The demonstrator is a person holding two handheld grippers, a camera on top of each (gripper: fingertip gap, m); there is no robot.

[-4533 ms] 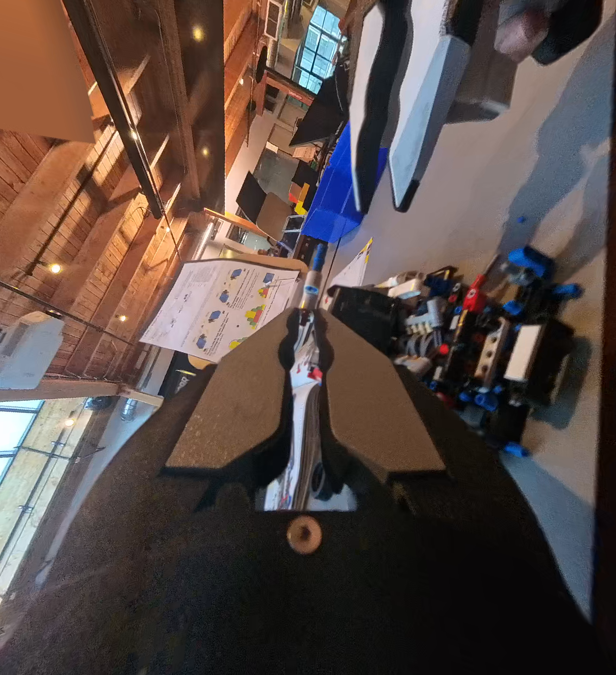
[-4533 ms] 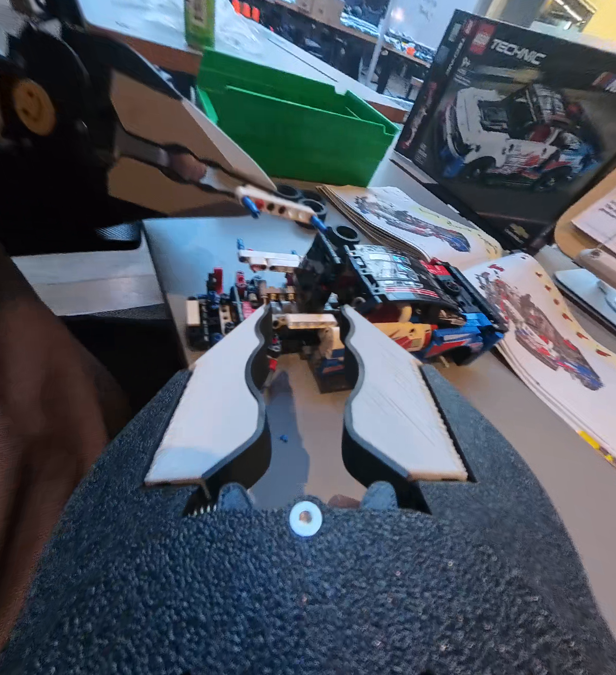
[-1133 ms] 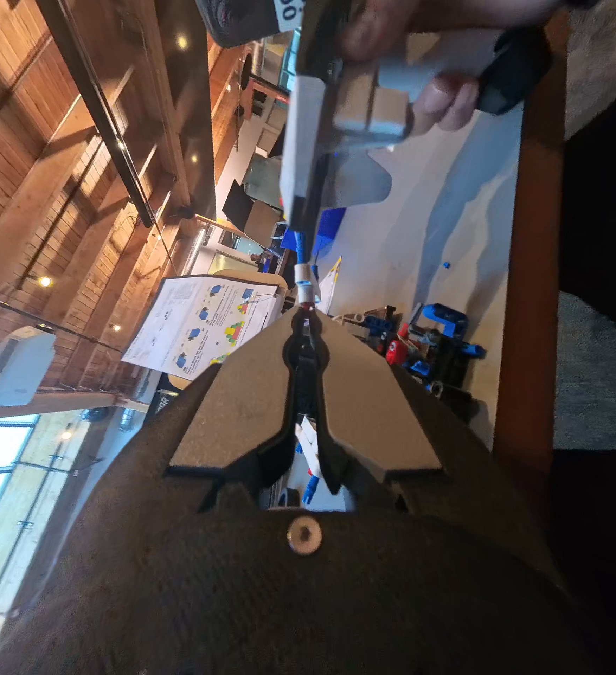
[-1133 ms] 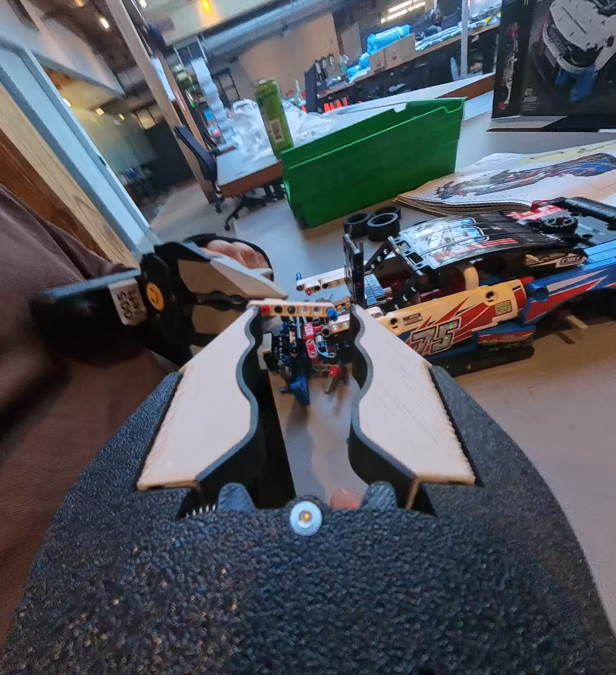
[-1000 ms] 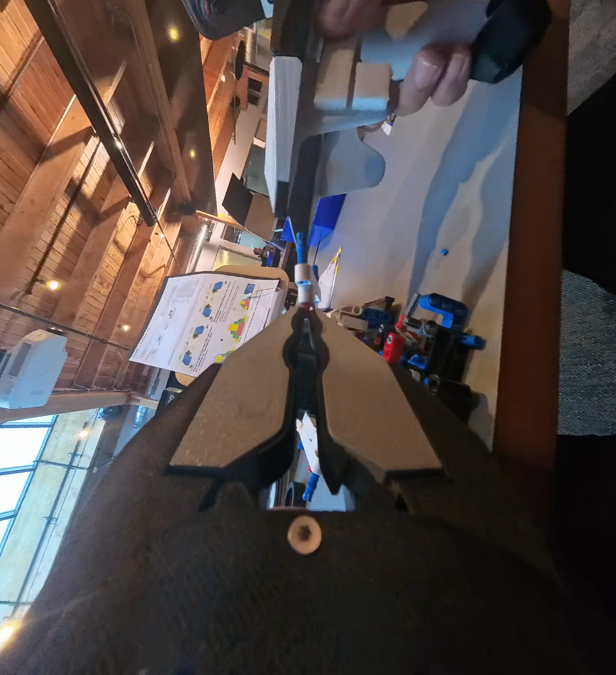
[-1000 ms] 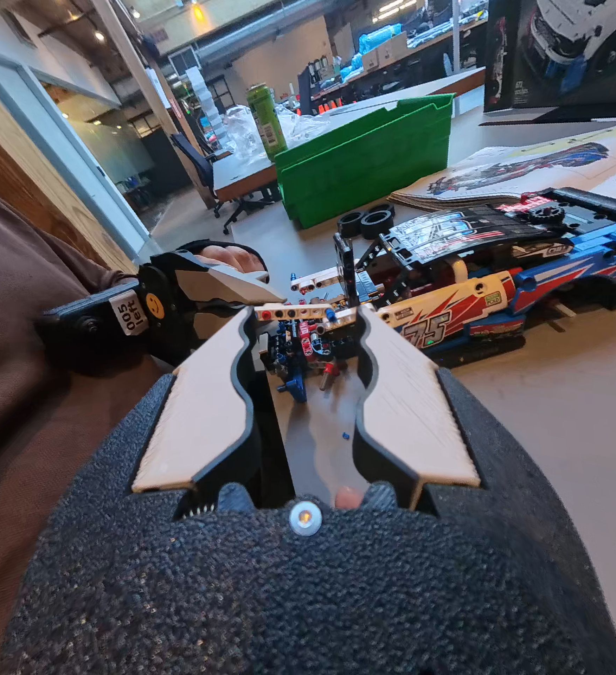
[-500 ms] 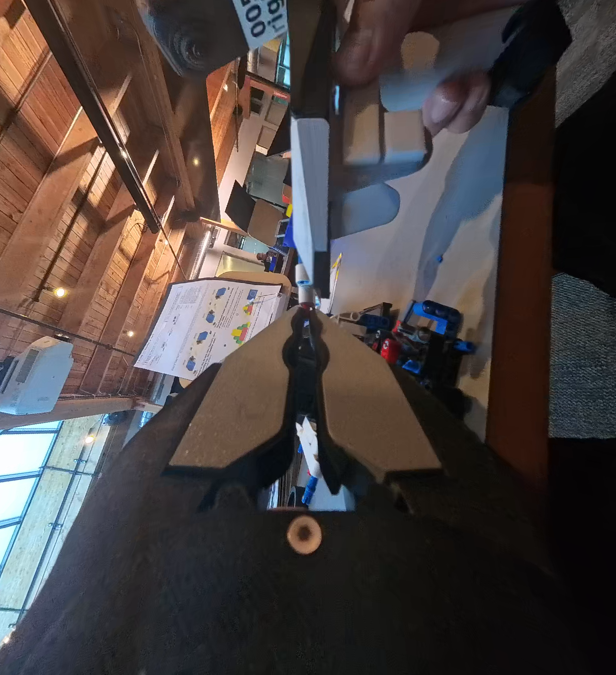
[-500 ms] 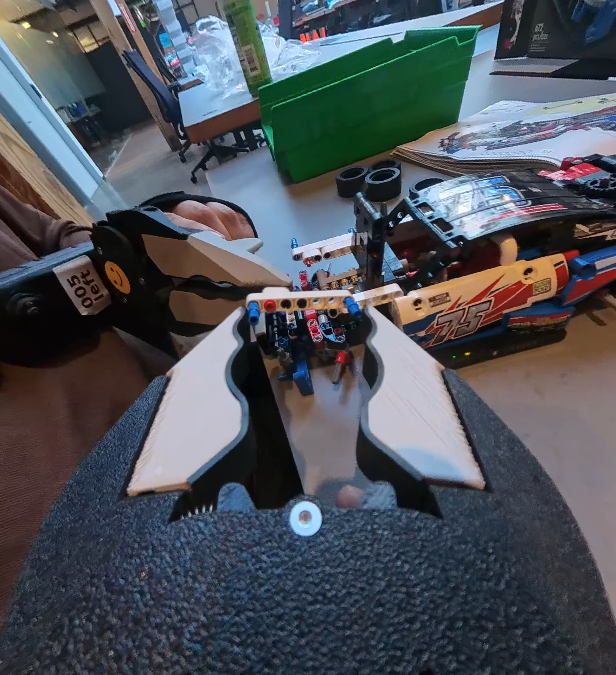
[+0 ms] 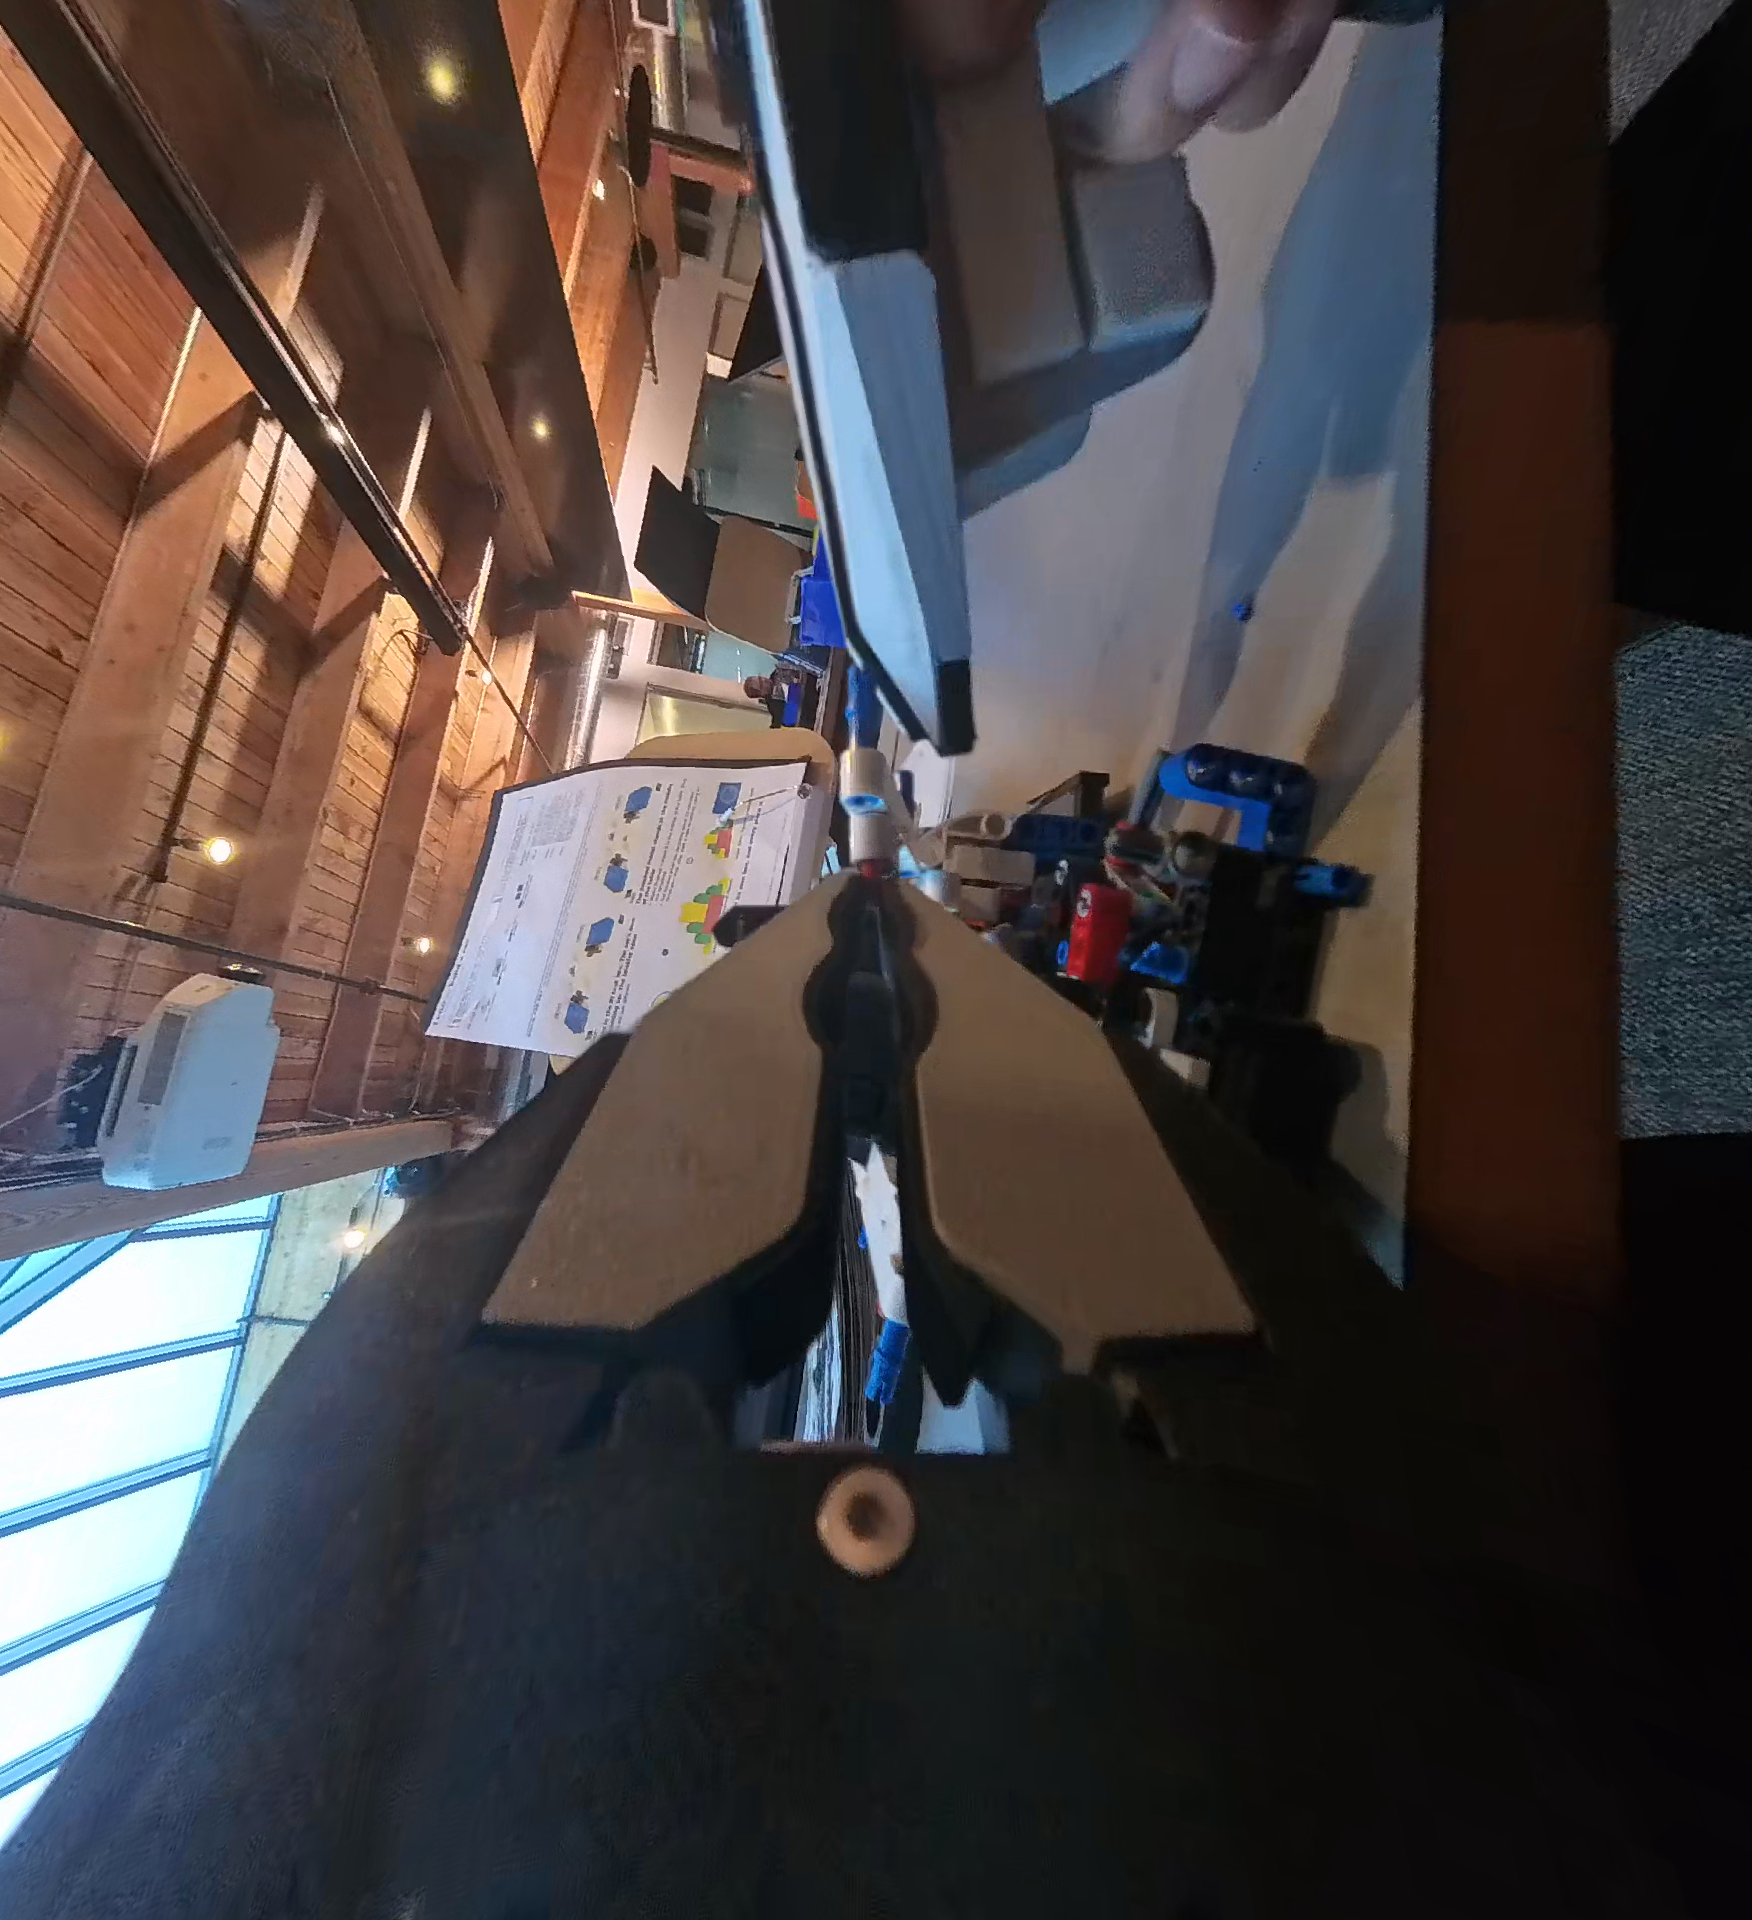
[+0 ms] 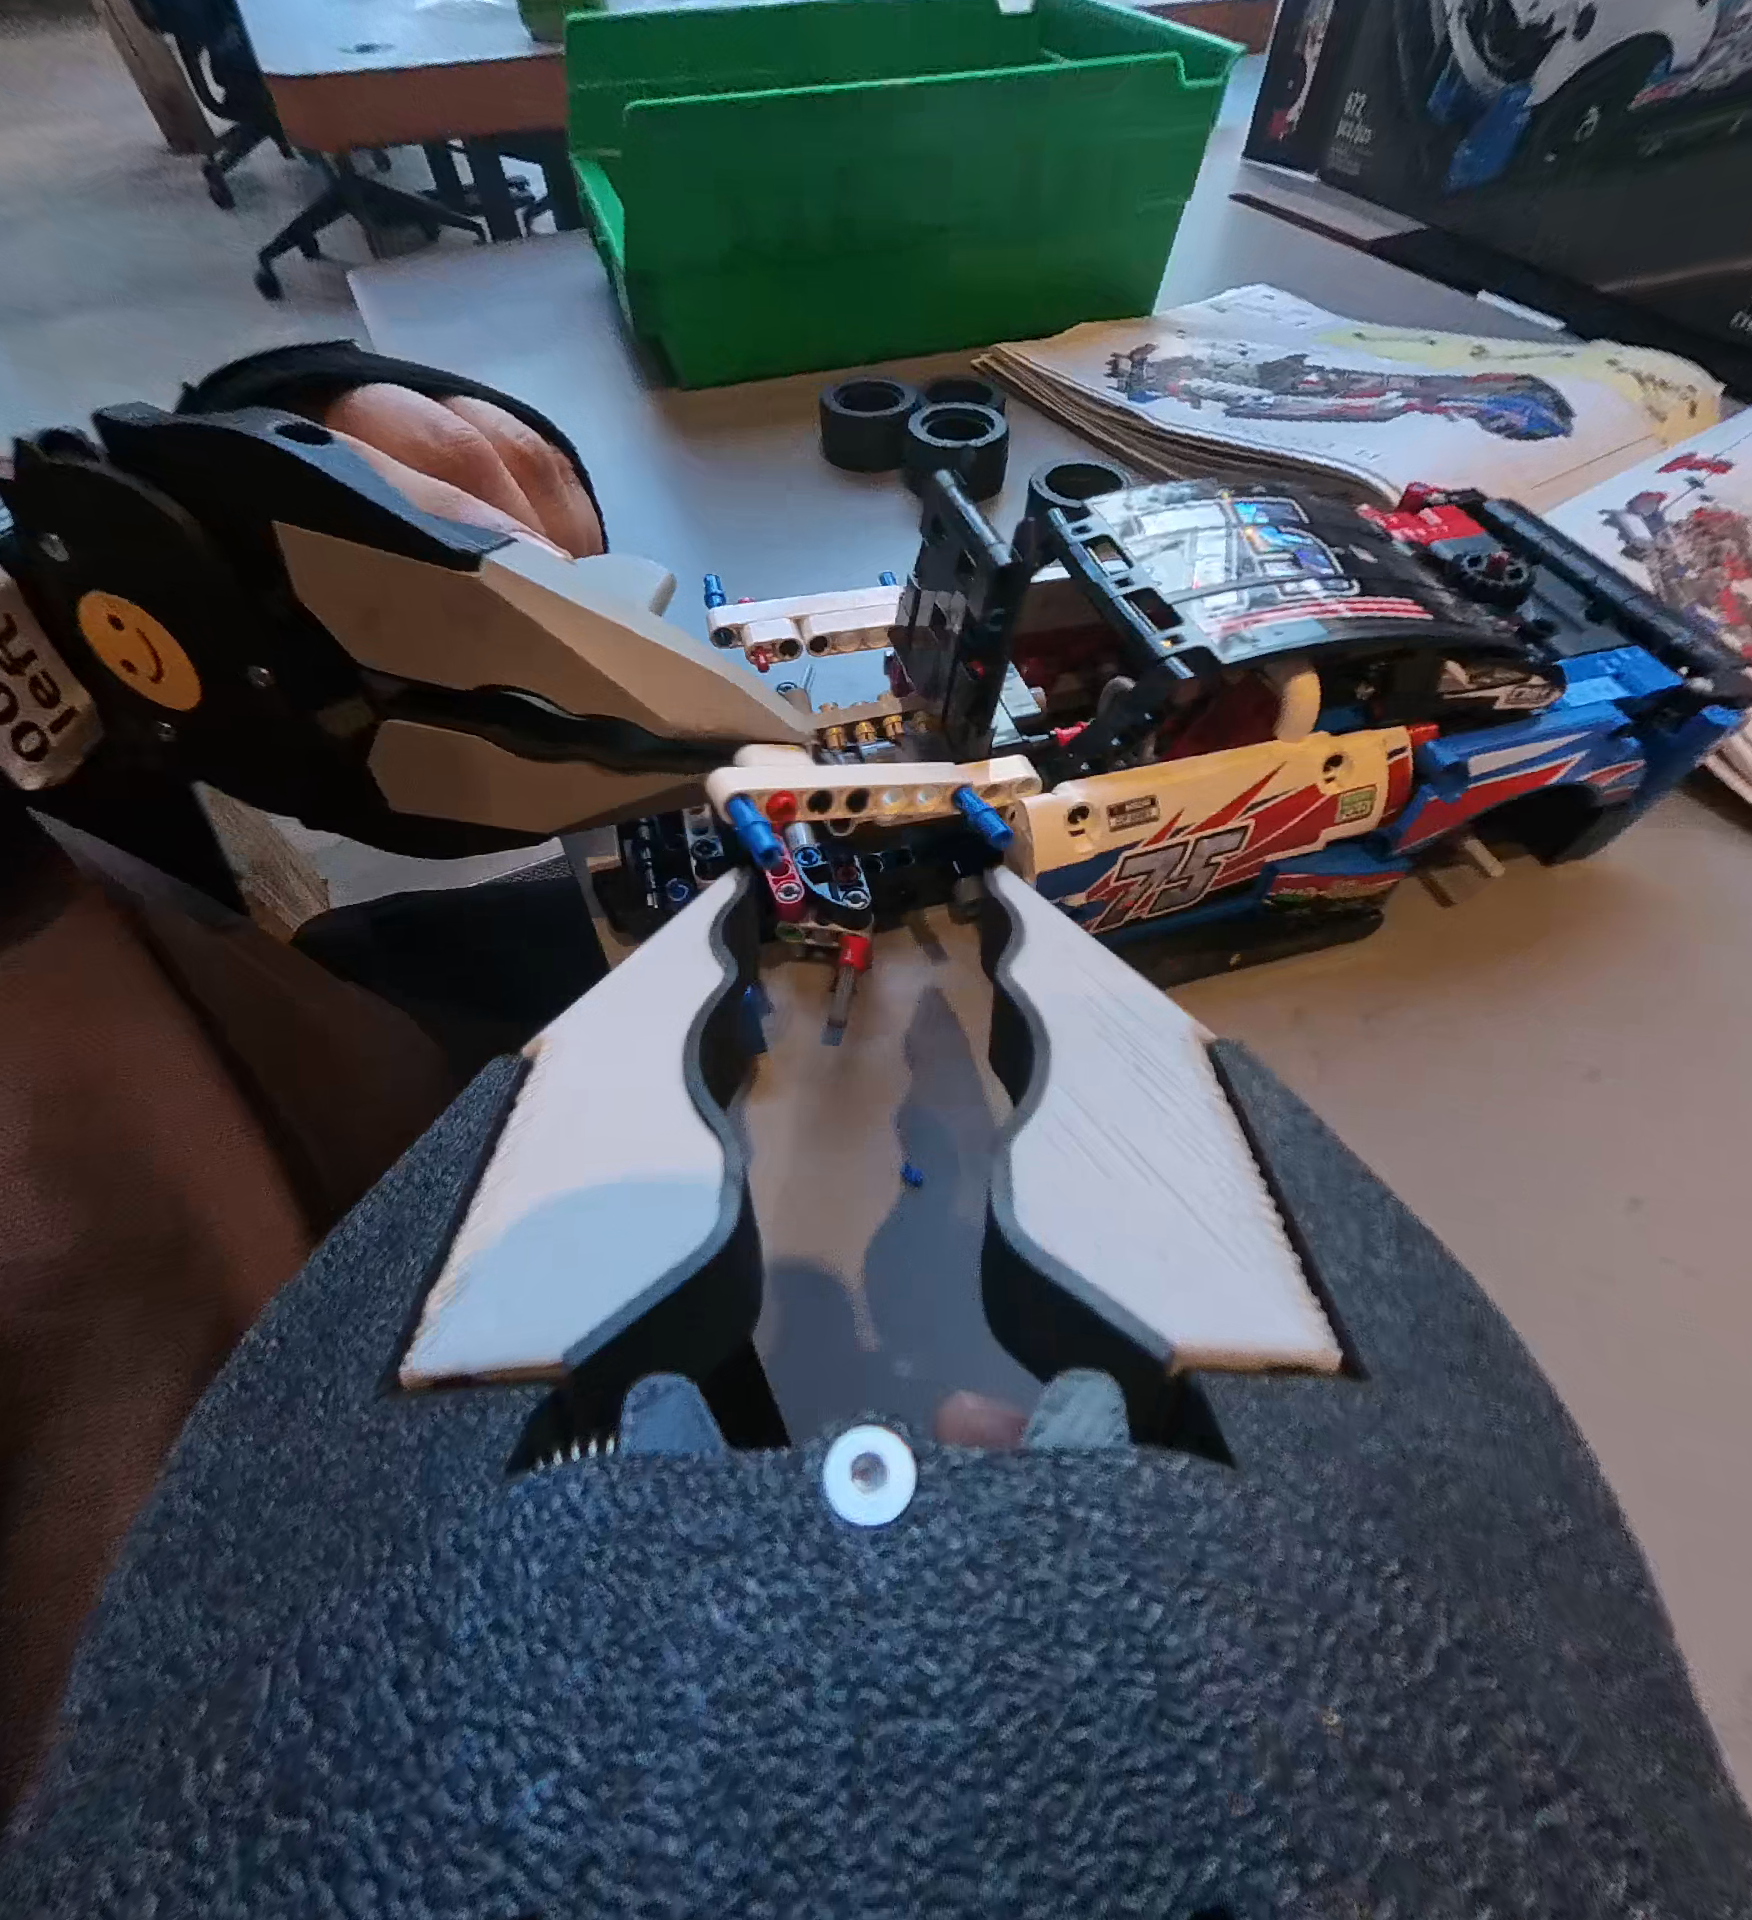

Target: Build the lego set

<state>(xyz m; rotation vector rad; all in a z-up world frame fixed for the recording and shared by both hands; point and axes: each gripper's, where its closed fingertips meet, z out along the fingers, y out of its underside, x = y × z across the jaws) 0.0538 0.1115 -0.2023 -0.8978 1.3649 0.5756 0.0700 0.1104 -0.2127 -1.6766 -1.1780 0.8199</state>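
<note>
Beam (image 10: 877, 795), white w/ blue pins, was judged light, stiff, slick plastic; best gripped flat on its long sides, away from pins. It was clamped at one end by left gripper (image 10: 778, 740), held just above car model (image 10: 1267, 748) on table (image 10: 1474, 1091). Right gripper (image 10: 867, 883) was held wide open, empty, tips just below beam, apparently not touching.

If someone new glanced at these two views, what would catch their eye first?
Probably the colourful race car model lying mid-table, its rear end unfinished. Just in front of it, the left gripper is shut on a white beam with blue pins, while the right gripper hovers open below. Behind stands a green bin.
</note>
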